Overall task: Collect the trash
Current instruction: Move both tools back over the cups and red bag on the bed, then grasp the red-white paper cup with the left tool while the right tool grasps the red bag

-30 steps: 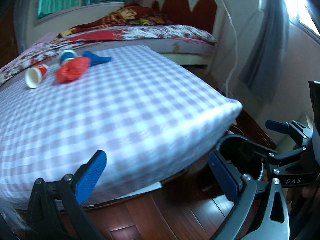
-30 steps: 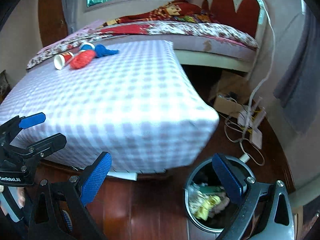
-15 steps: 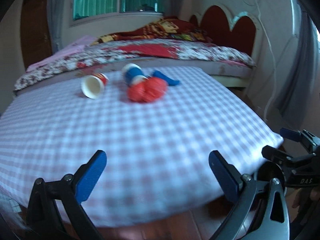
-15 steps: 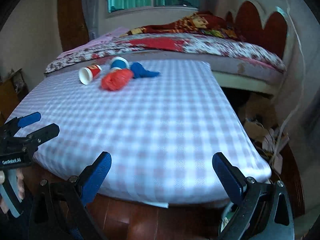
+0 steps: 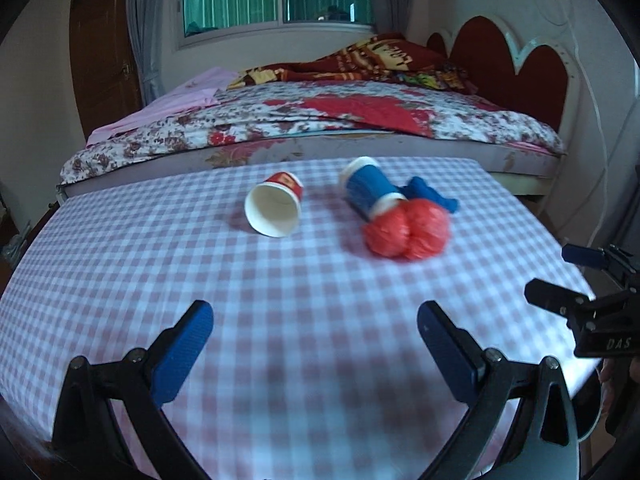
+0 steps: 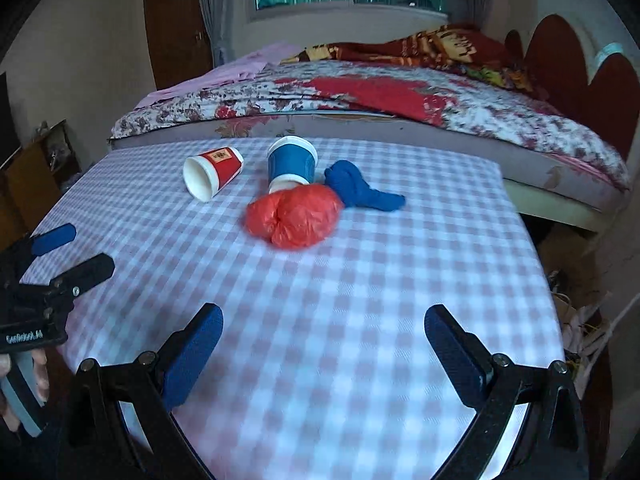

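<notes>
Both the left gripper (image 5: 316, 344) and right gripper (image 6: 322, 346) hover with jaws wide and empty, and the red cup (image 6: 213, 172), lying on its side on the bench (image 6: 360, 300), may roll off if nudged

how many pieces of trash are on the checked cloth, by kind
paper cups: 2, a red one and a blue one, both on their sides
crumpled plastic bags: 2, a red one and a blue one
total: 4
</notes>
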Tool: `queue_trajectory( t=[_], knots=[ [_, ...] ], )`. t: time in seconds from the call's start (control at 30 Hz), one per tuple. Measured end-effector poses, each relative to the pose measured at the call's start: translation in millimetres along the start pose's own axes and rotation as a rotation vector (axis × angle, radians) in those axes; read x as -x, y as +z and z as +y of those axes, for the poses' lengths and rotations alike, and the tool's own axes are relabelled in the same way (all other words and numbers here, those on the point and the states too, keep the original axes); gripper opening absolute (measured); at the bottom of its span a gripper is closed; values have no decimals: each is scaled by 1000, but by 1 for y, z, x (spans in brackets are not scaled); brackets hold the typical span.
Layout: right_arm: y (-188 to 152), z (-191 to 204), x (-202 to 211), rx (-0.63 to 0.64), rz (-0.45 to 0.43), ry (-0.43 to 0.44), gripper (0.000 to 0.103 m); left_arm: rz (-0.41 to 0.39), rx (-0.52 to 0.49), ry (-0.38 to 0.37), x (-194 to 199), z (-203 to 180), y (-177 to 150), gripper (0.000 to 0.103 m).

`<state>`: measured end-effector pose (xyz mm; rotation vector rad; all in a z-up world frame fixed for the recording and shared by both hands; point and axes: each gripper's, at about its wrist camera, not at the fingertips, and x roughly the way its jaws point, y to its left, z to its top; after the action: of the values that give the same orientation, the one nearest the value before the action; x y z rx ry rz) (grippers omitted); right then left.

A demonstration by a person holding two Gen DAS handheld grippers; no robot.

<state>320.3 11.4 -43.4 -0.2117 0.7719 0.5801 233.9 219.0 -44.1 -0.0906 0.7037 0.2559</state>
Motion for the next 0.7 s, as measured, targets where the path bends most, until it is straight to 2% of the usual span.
queue_trajectory(
  t=[0.23,0.5,0.53,0.57,0.6,0.67,0.7],
  knots=[
    [35,10,-78,-12,51,33,102,42,18,12,-50,21,7,102],
    [56,17,-142,-14,112,59,100,79,33,27,-95,37,19,102],
    [57,18,-147,-10,117,61,96,82,36,25,-100,40,20,102],
    [58,19,-153,-5,126,71,79,87,42,21,-106,42,23,102],
    [58,19,-154,-1,123,76,69,89,43,21,-109,43,26,102],
    [62,17,-155,-6,112,93,56,84,41,20,-118,45,32,102],
    [63,15,-155,-9,109,96,54,83,44,14,-123,47,36,102]
  ],
)
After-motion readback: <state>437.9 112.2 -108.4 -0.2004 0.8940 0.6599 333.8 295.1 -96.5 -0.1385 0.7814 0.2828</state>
